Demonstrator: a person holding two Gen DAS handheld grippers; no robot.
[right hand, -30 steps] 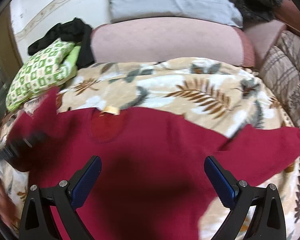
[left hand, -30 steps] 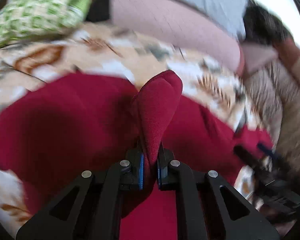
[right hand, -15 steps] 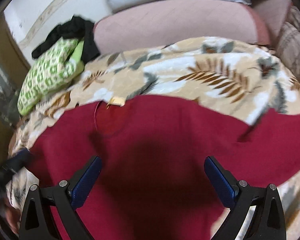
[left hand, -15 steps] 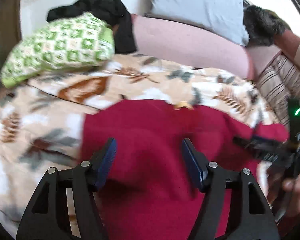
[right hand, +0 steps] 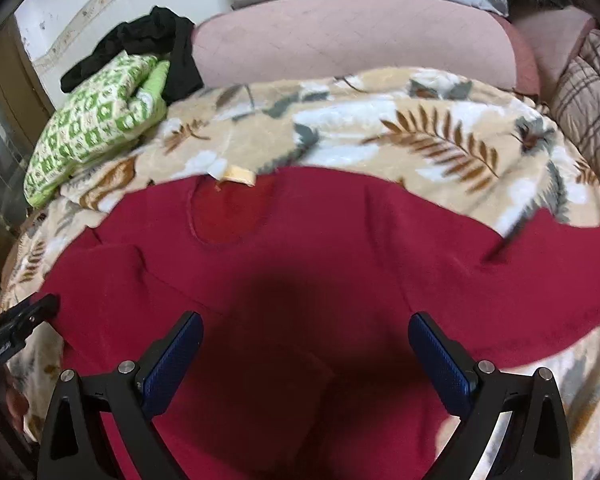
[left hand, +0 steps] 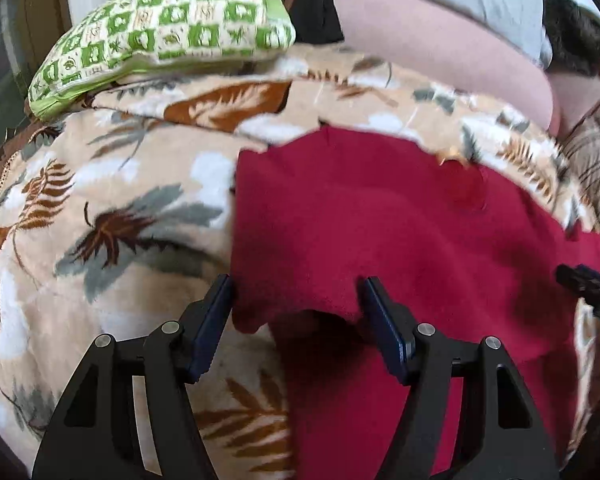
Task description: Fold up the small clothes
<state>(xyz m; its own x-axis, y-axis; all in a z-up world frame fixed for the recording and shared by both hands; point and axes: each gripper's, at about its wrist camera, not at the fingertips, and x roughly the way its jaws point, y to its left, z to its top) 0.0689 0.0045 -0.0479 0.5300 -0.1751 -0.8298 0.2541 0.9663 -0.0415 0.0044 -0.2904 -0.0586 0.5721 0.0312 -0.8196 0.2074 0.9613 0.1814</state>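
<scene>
1. The left tool (left hand: pixel 296 312) hangs with its jaws spread wide and nothing pinched; the folded left edge of the red top (left hand: pixel 380 240) lies just between and below them.
2. The right tool (right hand: pixel 304 356) is likewise spread and empty, poised over the middle of the top.
3. The top lies flat, neckline on the far side, on a leaf-print blanket (right hand: pixel 420 120), likely so both sides can be folded inward; its right sleeve is not yet folded.
4. A green checked pillow (left hand: pixel 160 24) sits far left, clear of the work.
</scene>
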